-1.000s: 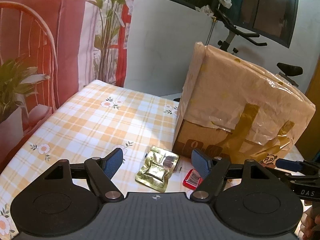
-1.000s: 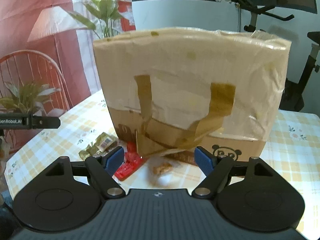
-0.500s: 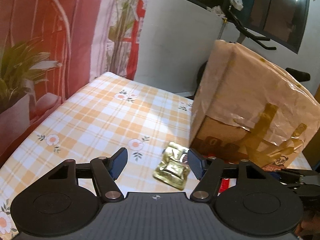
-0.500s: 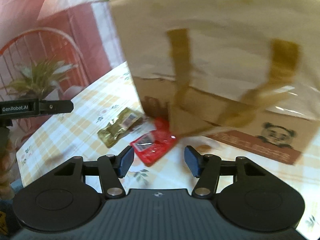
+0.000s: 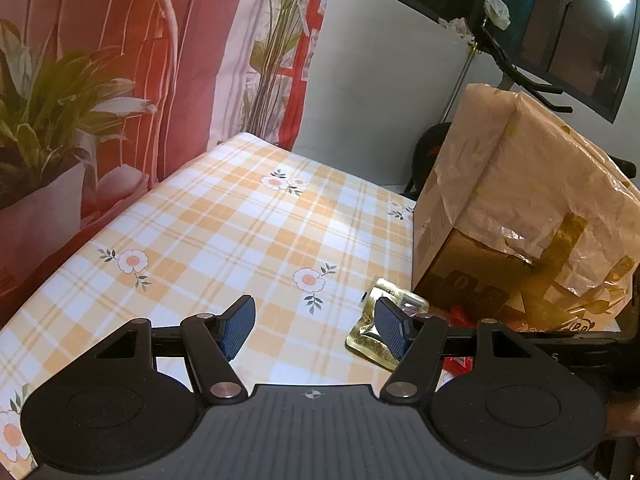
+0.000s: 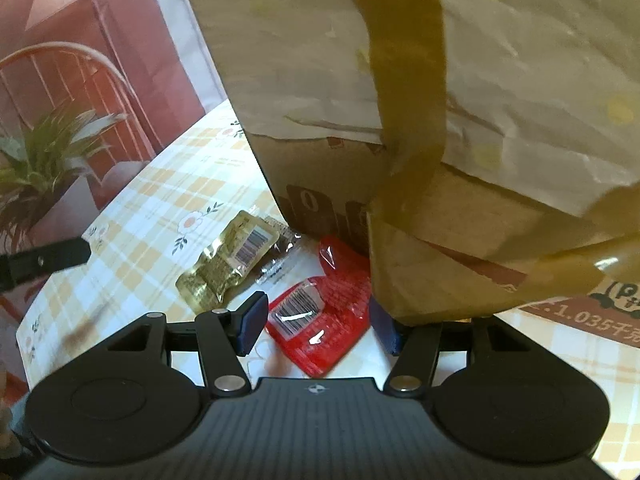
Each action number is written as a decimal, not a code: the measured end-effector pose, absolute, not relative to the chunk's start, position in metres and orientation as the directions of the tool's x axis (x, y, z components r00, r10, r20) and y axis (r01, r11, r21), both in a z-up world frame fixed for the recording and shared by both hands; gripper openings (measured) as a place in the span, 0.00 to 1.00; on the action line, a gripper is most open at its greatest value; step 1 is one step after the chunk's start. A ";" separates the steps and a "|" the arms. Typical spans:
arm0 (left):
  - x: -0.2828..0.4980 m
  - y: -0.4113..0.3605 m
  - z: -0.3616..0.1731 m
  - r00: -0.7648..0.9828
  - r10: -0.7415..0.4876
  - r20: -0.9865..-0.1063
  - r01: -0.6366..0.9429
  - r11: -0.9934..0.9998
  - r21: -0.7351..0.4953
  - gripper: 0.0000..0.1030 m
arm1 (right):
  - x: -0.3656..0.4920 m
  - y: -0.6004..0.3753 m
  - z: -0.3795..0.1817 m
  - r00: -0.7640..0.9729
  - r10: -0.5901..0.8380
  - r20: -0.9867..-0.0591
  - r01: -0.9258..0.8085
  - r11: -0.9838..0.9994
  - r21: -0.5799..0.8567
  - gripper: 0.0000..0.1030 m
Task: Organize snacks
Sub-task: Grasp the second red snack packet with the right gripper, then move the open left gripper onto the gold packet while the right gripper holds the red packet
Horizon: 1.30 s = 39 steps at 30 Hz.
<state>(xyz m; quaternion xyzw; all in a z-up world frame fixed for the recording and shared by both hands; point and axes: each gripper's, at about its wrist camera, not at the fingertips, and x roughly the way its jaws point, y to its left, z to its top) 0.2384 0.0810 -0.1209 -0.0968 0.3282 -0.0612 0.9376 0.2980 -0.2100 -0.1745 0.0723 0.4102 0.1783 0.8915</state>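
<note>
Right wrist: both tongs [image 6: 318, 330] [image 5: 316, 330] are seen released; packets [image 6: 320, 322] beside the box [image 6: 320, 80] lie ungathered.

Potted plant [image 5: 52, 104] – exercise bike [image 5: 516, 72] behind table.

Each gripper is matte black: a ribbed central plate with a small crosshair mark, two round discs, silver pivot screws, and angular fingers [image 5: 236, 326] tipped with blue textured pads
</note>
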 end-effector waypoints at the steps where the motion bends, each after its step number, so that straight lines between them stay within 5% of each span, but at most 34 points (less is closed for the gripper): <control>1: 0.238 0.081 -0.122 0.777 -0.179 -0.603 0.052 0.974 -0.222 0.67 | 0.300 -0.209 -0.175 0.600 0.373 -0.708 -0.257 0.928 0.271 0.58; 19: 0.234 0.075 -0.132 0.756 -0.186 -0.628 0.061 0.975 -0.215 0.66 | 0.315 -0.182 -0.186 0.648 0.238 -0.724 -0.237 0.966 0.106 0.59; 25: 0.234 0.072 -0.134 0.746 -0.185 -0.639 0.069 0.977 -0.202 0.66 | 0.297 -0.180 -0.191 0.659 0.268 -0.703 -0.321 0.945 0.060 0.50; 39: 0.273 0.021 -0.158 0.679 -0.279 -0.679 0.307 0.948 -0.082 0.67 | 0.231 -0.217 -0.194 0.678 0.312 -0.665 -0.368 0.928 0.060 0.49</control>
